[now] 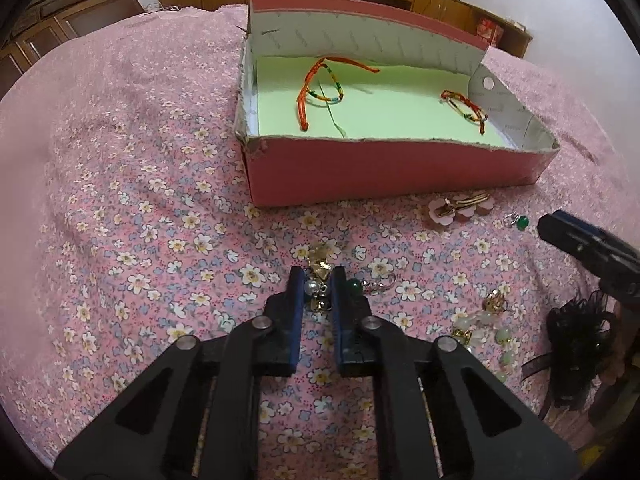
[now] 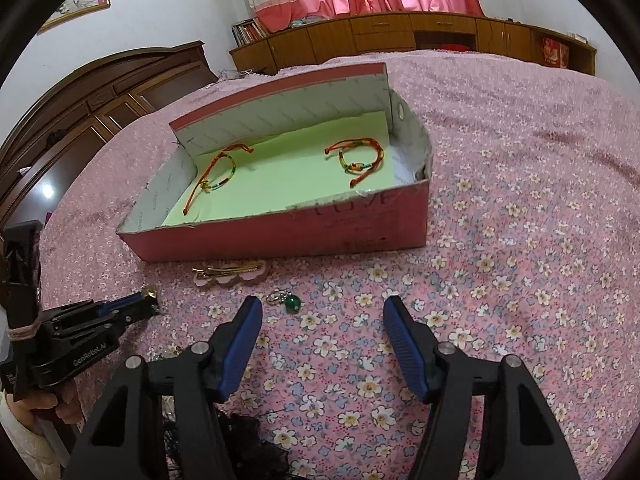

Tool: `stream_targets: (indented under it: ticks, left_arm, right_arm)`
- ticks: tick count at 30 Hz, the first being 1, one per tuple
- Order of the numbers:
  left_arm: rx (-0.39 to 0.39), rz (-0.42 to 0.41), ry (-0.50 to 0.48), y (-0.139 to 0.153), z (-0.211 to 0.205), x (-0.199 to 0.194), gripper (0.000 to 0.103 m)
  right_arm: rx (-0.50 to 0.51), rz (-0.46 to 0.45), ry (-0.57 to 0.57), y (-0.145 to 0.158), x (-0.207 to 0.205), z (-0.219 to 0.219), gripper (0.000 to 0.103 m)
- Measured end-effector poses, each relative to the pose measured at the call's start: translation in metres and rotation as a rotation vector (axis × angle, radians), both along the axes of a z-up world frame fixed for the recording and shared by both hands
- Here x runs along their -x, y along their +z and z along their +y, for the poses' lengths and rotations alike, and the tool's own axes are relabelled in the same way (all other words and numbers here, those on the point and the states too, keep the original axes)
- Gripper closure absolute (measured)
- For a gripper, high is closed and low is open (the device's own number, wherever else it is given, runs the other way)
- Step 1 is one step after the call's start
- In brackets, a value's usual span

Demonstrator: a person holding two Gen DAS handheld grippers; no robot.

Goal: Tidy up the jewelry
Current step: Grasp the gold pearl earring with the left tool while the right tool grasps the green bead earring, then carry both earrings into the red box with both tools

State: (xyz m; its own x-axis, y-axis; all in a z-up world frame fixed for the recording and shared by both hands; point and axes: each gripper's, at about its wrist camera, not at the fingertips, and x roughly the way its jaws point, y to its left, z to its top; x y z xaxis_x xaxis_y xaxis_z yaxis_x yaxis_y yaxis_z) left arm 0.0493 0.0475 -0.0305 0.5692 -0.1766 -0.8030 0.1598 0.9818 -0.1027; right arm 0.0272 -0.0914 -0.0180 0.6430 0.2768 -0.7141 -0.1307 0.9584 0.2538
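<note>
While the left gripper point(image 1: 317, 282) clenches its jaws on the gold earring point(image 1: 319, 266), the box point(image 1: 392, 176) lies straight ahead; the right gripper point(image 2: 322, 312) is released.

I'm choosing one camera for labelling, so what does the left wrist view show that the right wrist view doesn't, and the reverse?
Only the left wrist view shows the left gripper closed on a gold-and-pearl earring, plus a pale green beaded bracelet.

Only the right wrist view shows the right gripper open and empty, with faint lettering on the box front.

Both show the pink cardboard box holding two orange braided cord bracelets, the pink flower hair clip and the green bead earring on the floral bedspread.
</note>
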Motion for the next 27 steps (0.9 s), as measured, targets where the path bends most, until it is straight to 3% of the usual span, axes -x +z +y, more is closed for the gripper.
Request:
stream_targets:
  ticks: [11, 17, 27]
  left_arm:
    - [0.081, -0.05, 0.021, 0.021, 0.018, 0.016, 0.099]
    - [0.089, -0.066, 0.028, 0.027, 0.018, 0.02, 0.099]
    - [0.112, -0.121, 0.038, 0.045, 0.017, 0.034, 0.099]
  right_arm:
    - [0.032, 0.018, 0.071, -0.01, -0.013, 0.02, 0.064]
    - [0.045, 0.02, 0.082, -0.014, -0.014, 0.018, 0.09]
    - [0.007, -0.04, 0.08, 0.002, 0.001, 0.012, 0.092]
